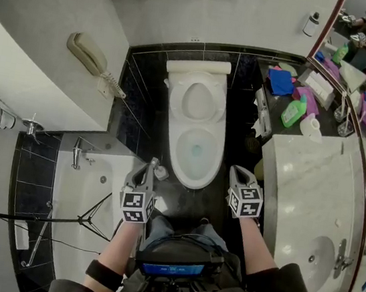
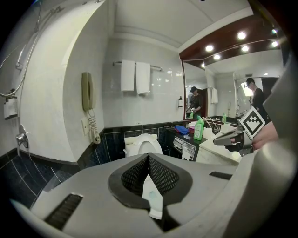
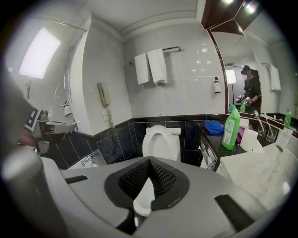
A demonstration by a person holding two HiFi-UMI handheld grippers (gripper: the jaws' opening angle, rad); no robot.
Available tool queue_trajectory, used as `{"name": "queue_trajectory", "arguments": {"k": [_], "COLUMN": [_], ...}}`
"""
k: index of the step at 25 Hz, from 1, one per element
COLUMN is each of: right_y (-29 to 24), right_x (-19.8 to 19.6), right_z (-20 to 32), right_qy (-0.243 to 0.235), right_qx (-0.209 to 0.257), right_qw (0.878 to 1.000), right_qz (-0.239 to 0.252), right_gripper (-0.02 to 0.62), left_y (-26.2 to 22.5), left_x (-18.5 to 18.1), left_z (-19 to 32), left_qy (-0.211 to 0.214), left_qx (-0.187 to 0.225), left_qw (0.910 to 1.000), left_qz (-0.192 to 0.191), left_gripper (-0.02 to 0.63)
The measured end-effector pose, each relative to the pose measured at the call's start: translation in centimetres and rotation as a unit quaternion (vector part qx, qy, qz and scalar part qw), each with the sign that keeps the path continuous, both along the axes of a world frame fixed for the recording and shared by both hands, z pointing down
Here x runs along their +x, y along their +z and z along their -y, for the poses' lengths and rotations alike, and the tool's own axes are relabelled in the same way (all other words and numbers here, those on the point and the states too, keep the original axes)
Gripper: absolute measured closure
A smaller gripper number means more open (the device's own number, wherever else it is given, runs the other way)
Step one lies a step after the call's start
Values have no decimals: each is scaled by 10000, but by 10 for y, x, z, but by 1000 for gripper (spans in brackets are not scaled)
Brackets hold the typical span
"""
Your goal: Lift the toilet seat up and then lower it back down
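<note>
Vanity tabletop fills the right of the frame, and the toilet sits dead centre against the dark tile. The toilet seat is standing upright above the bowl, leaning back at the tank, so I judge the lowering half is what remains. Left gripper and right gripper both hang at lower centre, well short of the seat. Fingers on each are pressed together at the tips, nothing held. My worry is this: tipping that seat forward with closed fingers gives no real hold, so it could slide off and slam onto the bowl.
</note>
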State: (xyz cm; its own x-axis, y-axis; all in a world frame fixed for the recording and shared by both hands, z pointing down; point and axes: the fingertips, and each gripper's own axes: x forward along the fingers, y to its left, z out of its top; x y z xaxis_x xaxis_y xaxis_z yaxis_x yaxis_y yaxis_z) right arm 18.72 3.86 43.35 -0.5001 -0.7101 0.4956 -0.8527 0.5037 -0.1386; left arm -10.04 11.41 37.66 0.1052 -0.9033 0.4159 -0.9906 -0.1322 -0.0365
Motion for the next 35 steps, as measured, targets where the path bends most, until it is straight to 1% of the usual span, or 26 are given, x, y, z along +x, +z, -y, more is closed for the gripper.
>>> {"name": "queue_trajectory", "arguments": {"k": [6,8,10,15,18,21,24,27,29,32,35], "right_y": [-1,-1,1,4,3,5,18,35,35,45,64], "right_x": [-10,-14,-18,-39,-64,-91,-113,-142,-167,-202,-235], "right_z": [-4,-3,2,15,28,46,66,95,117,143,172], "right_qy": [-348,-549,-726,-958,-1185,-1329,-1410,-1524,-1600,-1679,-1703], "right_qx": [-35,-21,4,-5,59,4,-89,-117,-152,-255,-327], "right_qw": [9994,9985,9974,9954,9929,9911,9899,9881,9869,9854,9848], "right_qz": [29,10,-10,49,-44,-61,-102,-171,-113,-103,-114], "right_gripper": [584,584,584,584,584,584,584,584,584,584,584], "left_y": [1,2,3,5,10,19,31,46,57,80,115], "left_x": [5,9,16,23,18,9,-1,-18,-32,-52,-71], "left_z": [-3,-2,4,30,62,98,135,175,205,241,278], "left_qy": [-133,-162,-105,143,323,471,578,665,692,762,853], "left_qx": [31,37,3,-92,-49,-32,-108,-208,-305,-503,-688], "left_qw": [9999,9998,9997,9988,9976,9966,9956,9941,9932,9910,9890], "left_qz": [17,104,228,467,606,670,735,834,888,975,999], "left_gripper": [605,605,605,605,605,605,604,601,572,564,521]}}
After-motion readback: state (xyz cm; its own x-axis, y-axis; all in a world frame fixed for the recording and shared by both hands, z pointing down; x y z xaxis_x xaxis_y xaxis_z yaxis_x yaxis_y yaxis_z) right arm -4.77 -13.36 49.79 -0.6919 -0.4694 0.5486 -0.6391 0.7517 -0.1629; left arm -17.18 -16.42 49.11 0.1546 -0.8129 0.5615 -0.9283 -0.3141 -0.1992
